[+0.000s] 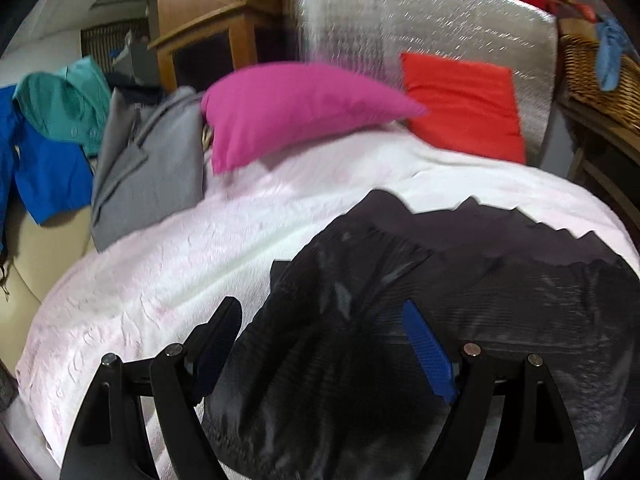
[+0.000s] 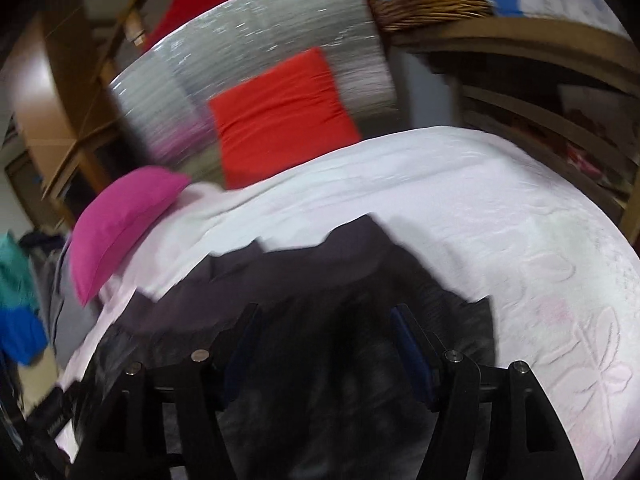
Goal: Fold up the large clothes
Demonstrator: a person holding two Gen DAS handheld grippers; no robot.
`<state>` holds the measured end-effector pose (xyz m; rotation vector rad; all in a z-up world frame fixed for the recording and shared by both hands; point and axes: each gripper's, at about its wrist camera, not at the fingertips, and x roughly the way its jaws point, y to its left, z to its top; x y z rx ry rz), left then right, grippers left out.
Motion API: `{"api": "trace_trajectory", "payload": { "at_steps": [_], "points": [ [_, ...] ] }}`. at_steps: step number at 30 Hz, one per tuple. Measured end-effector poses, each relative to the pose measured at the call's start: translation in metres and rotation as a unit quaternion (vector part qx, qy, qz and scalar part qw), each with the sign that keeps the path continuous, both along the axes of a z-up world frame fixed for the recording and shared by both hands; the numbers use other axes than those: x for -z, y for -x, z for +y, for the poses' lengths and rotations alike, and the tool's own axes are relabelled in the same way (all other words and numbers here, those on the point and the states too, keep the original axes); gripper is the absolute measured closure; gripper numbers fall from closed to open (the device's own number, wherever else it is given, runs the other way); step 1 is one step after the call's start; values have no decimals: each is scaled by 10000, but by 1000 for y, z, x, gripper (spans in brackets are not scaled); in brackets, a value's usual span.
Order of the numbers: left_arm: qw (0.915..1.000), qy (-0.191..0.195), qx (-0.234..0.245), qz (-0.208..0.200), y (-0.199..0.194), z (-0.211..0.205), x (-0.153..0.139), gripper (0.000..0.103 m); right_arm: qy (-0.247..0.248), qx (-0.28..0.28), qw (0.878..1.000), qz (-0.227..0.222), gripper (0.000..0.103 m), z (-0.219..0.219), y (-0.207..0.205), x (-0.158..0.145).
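A dark garment (image 1: 420,280) lies spread on the bed (image 1: 168,280), on its pale pink embossed cover, at the near edge under both tools. Its far hem runs in a jagged line across the cover, and the cloth nearer the tools is shiny and rumpled into folds.

The left tongs (image 1: 324,344) hang over the garment's left part with their blue-padded fingers (image 1: 430,356) well apart; dark cloth shows in the gap between them, but the pads do not press on it. The right tongs (image 2: 320,344) hover over the garment's right part, also apart. That view is blurred, and dark fabric fills the space between the fingers without my being able to see either pad touch it.

Toward the head of the bed a magenta pillow (image 1: 296,112) lies on the cover's far left corner, and a red cushion (image 1: 464,104) leans against a silvery quilted panel (image 1: 400,28) behind it. Off the bed's left side are a grey garment (image 1: 148,176), a blue one (image 1: 48,176) and a teal one (image 1: 64,104). A wicker basket (image 1: 592,76) sits on wooden shelving at the right.
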<state>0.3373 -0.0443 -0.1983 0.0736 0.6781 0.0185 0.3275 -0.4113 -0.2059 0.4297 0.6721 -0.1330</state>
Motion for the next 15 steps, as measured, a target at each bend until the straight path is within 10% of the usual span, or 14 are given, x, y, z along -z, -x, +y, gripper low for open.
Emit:
{"api": "trace_trajectory", "payload": {
  "at_steps": [4,8,15],
  "points": [
    [9997,11,153,-207,14,-8,-10,20,-176,-415,9989,112,34,33,3,4],
    [9994,41,247,-252,21,-13,-11,20,-218,-721,9969,213,56,59,4,9],
    [9993,33,275,-243,21,-15,-8,20,-452,-902,9941,409,56,85,-10,29]
  ]
}}
